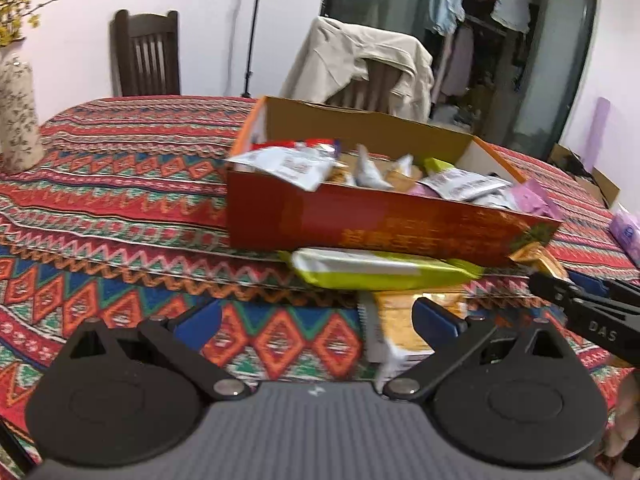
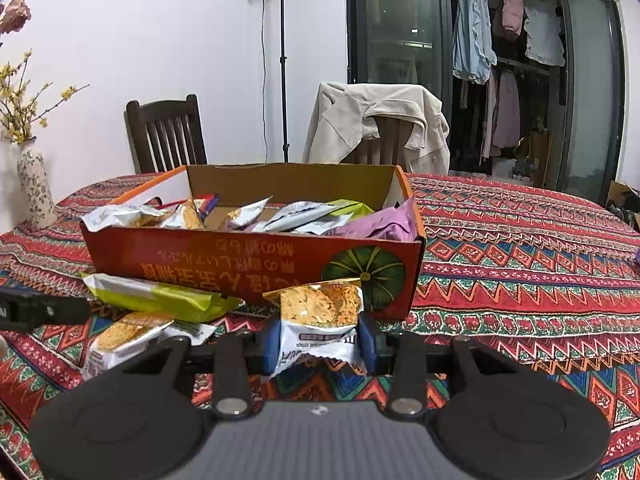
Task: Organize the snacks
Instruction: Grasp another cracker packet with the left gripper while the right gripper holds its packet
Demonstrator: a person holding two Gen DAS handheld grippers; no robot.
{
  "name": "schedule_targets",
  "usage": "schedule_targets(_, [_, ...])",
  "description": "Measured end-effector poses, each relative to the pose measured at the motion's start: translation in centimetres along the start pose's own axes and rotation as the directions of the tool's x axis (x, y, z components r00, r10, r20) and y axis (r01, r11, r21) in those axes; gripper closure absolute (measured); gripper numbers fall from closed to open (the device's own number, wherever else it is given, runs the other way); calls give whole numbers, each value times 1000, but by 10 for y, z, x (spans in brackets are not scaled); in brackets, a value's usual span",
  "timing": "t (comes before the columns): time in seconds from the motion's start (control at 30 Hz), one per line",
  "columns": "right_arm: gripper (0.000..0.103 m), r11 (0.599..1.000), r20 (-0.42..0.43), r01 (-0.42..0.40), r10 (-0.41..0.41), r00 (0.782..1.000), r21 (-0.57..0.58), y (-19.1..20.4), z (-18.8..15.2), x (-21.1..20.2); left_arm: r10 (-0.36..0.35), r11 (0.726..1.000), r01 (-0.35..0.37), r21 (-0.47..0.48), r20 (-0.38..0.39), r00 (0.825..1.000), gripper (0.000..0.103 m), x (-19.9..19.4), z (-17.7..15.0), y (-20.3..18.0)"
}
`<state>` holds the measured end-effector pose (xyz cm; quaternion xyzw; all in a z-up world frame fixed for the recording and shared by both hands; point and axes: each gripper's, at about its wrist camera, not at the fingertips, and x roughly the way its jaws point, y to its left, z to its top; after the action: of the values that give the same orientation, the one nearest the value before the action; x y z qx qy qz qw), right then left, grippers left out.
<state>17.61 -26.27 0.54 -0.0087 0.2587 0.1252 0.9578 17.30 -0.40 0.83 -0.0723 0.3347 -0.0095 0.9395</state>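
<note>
**Right wrist view: cracker packet clamped, box just ahead**

The right gripper has its blue pads pressed on either side of a small cracker packet, which stands upright between them, just in front of the orange cardboard box. The packet looks clear of the patterned tablecloth, though how far I cannot tell.

To do this step well, I judge the packet should be carried above the box's near wall before it goes forward, then let go over a bare patch of the floor rather than on the heap. The foil is thin and slippery, so the grip should stay firm until the packet is over the opening.

The box is open-topped and already holds a loose jumble: silver packets, a purple packet against its right wall, a green one behind. Outside, against the near wall, lie a green wafer packet and a second cracker packet.

In the left wrist view, the left gripper is spread wide and empty, hovering over that second cracker packet.
</note>
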Motion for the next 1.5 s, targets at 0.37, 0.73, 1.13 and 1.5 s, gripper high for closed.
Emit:
schedule_targets(0.37, [64,1000,44,-24,24,999,3,1,0,-13,-8,999,10,52,-38,999,0,12,-4,-47])
schedule_targets(0.73, [64,999,64,-42,43,997,-15,6,-1,-20,29,998,-26,62,-56,998,1,19,-15,-58])
schedule_targets(1.13, [64,999,56,-43,45,997,-30,9,-2,-20,-12,999,15,39,-84,996,29,19,-21,-53])
schedule_targets(1.5, [64,998,51,-44,46,998,-43,11,-4,-19,-39,999,41,23,-68,997,53,12,-23,-44])
